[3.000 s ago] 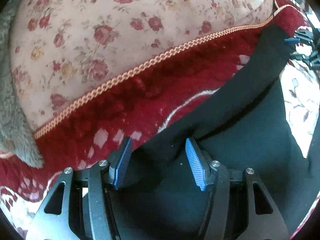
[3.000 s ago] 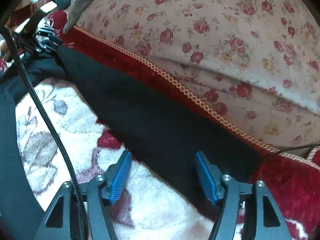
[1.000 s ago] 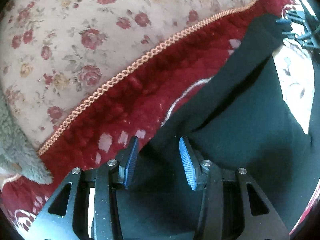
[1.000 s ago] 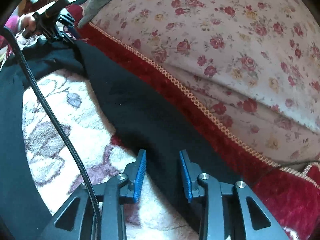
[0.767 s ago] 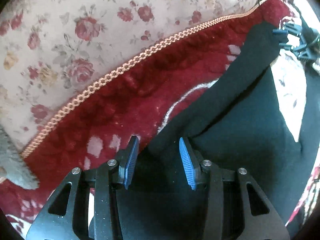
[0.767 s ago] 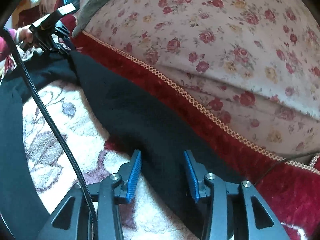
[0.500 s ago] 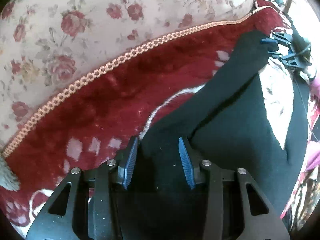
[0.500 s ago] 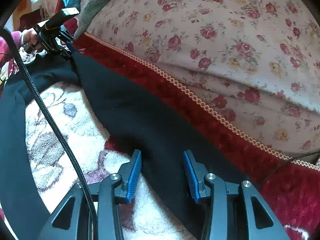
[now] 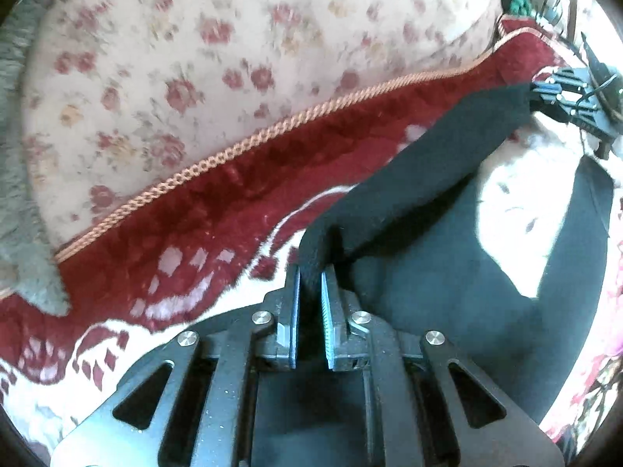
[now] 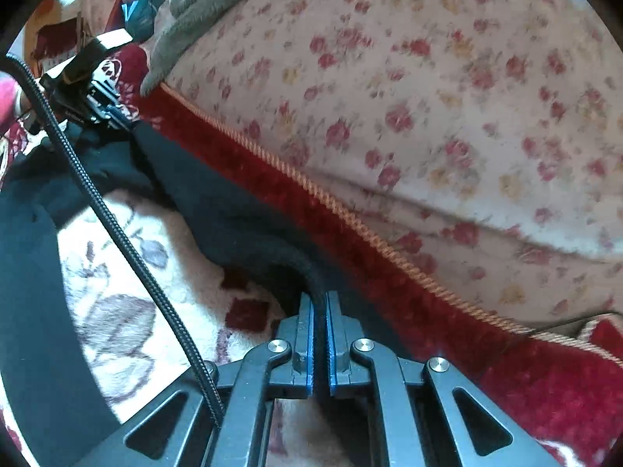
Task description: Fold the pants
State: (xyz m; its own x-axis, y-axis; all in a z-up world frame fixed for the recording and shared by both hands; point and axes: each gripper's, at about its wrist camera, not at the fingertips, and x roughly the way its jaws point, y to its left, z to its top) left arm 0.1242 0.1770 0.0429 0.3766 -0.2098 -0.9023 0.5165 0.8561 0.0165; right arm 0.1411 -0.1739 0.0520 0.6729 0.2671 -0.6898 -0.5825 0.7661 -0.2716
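Thing in hand: black, soft knit pants (image 9: 440, 264), spread on the red-and-cream patterned plush rug (image 9: 163, 257), just in front of the rose-printed cream floral cushion (image 9: 218, 58) with its orange braided trim (image 9: 241, 144).
Left gripper (image 9: 310, 272): the jaws are pressed together on a bunched fold of the black cloth, at the end of the leg farther from the other gripper; the cloth is raised a little off the rug there.
Right gripper (image 10: 319, 303): the jaws are pressed together on a thin rolled edge of the same leg, near the braided trim; in the left wrist view this gripper is seen at the far end of the taut leg.
Lie of the cloth: one leg is stretched between the two grips along the trim; the other leg lies flat on the rug, farther from the cushion, with bare cream rug between the two.
Step judged: the held leg is to be carried away from the cushion and laid upon the other leg.
How it is done well: both ends should be lifted together and kept lightly taut, so that no sag is dragged; the edges should be matched before release.
Risk: the black braided cable (image 10: 117, 233) crosses the rug beside the right gripper and could be caught under the fold.
Other: a grey fleece blanket (image 10: 194, 7) lies upon the cushion, well apart from the pants.
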